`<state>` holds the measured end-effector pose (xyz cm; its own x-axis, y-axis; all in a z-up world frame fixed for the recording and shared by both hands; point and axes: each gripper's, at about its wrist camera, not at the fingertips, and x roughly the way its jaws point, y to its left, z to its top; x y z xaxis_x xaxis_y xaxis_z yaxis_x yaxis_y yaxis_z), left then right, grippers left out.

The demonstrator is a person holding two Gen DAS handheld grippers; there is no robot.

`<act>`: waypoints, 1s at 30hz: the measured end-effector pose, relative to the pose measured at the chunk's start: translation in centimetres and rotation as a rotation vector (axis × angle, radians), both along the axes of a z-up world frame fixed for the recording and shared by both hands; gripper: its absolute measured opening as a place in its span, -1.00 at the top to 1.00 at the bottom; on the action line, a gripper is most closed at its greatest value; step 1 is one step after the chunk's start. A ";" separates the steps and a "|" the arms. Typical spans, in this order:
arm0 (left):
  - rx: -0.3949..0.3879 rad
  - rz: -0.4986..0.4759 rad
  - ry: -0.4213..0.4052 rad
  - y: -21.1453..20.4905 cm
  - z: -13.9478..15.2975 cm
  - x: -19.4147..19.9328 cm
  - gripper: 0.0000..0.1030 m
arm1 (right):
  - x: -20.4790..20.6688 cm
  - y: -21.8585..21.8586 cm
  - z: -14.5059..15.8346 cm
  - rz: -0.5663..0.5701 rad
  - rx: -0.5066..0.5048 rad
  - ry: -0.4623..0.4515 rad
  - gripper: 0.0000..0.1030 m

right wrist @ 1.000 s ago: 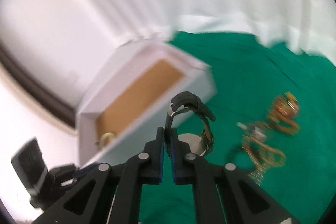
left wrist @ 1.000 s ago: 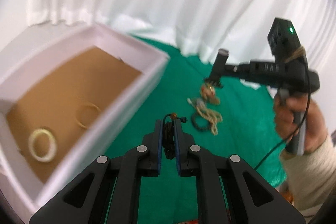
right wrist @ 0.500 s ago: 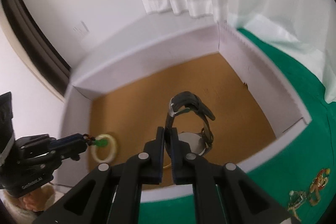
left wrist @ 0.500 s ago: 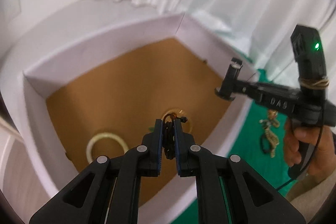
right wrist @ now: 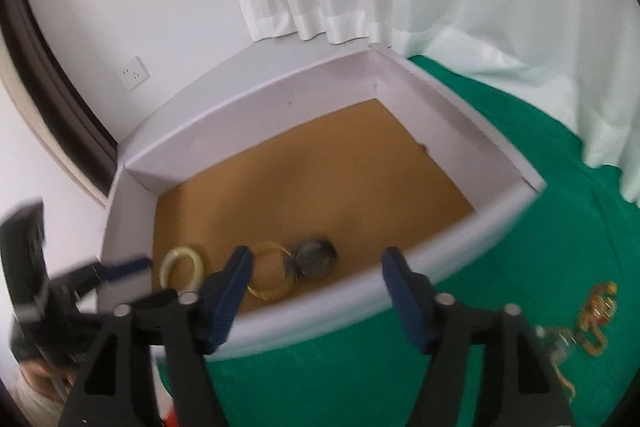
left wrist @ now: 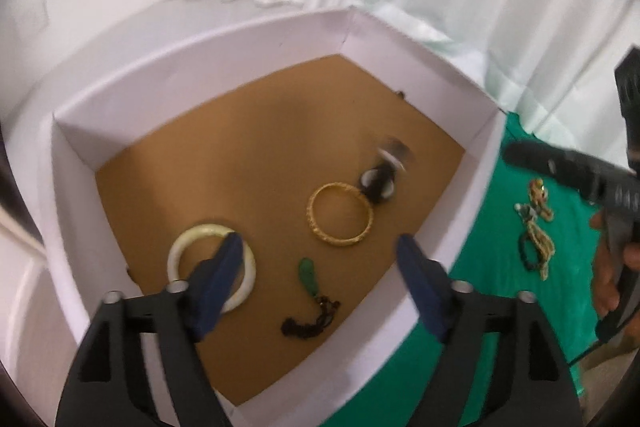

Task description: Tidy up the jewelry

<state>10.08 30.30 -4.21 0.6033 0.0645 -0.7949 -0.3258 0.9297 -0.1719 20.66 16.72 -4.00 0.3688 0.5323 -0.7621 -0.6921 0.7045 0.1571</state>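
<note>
A white box (left wrist: 460, 239) with a brown floor holds a white bangle (left wrist: 188, 239), a gold bangle (left wrist: 340, 215), a green pendant on a dark cord (left wrist: 310, 279) and a blurred black wristwatch (left wrist: 384, 171). My left gripper (left wrist: 320, 267) is open and empty above the box's near side. My right gripper (right wrist: 316, 275) is open and empty over the box's near wall (right wrist: 360, 299); the watch (right wrist: 314, 255) and gold bangle (right wrist: 268, 271) lie below it. Loose chains and a dark bracelet (left wrist: 534, 227) lie on the green cloth (left wrist: 500, 287).
White curtains (right wrist: 460, 7) hang behind the table. A wall with a socket (right wrist: 134, 73) and a dark frame (right wrist: 48, 87) stand to the left. More jewelry (right wrist: 592, 311) lies on the cloth to the right of the box.
Both grippers opened. The left one let go of the green pendant and the right one let go of the watch; both pieces now lie in the box.
</note>
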 end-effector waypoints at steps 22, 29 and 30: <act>0.044 0.077 0.035 -1.7 -2.0 -3.6 -0.76 | -16.7 -27.0 -7.0 -0.311 0.048 -0.073 -0.40; 0.122 0.114 0.029 -3.7 -1.4 -5.1 -0.76 | -17.1 -31.5 -9.5 -0.456 0.046 -0.011 -0.40; 0.115 0.133 0.034 -3.5 -1.3 -5.3 -0.76 | -17.1 -31.7 -9.6 -0.473 0.039 -0.008 -0.40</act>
